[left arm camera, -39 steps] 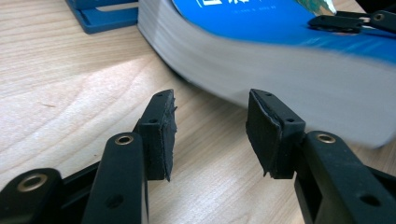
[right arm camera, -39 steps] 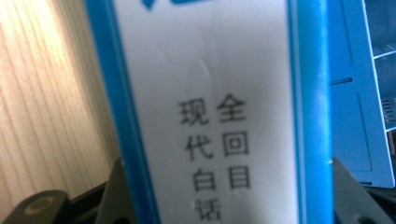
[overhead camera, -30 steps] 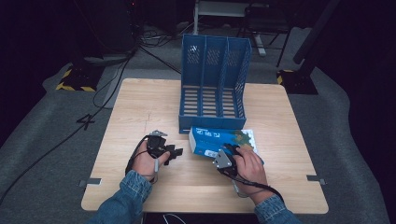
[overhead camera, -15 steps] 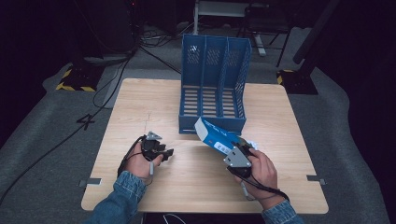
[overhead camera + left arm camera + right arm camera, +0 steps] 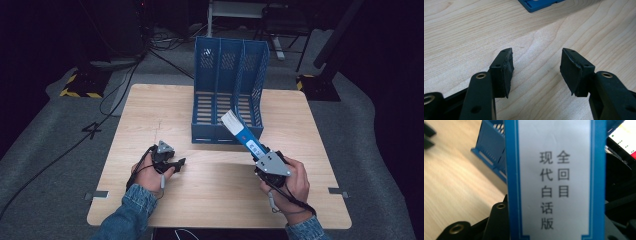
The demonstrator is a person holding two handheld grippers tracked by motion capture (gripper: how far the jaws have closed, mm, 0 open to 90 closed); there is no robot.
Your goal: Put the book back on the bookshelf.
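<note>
Left gripper, left of the blue file rack, has just spread its empty jaws. Right gripper pinches the book, now raised off the table, angled toward the rack, probably for insertion.

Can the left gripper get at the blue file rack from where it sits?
Probably yes: the left gripper hovers over bare table with open, empty fingers, and nothing lies between it and the blue file rack.
</note>
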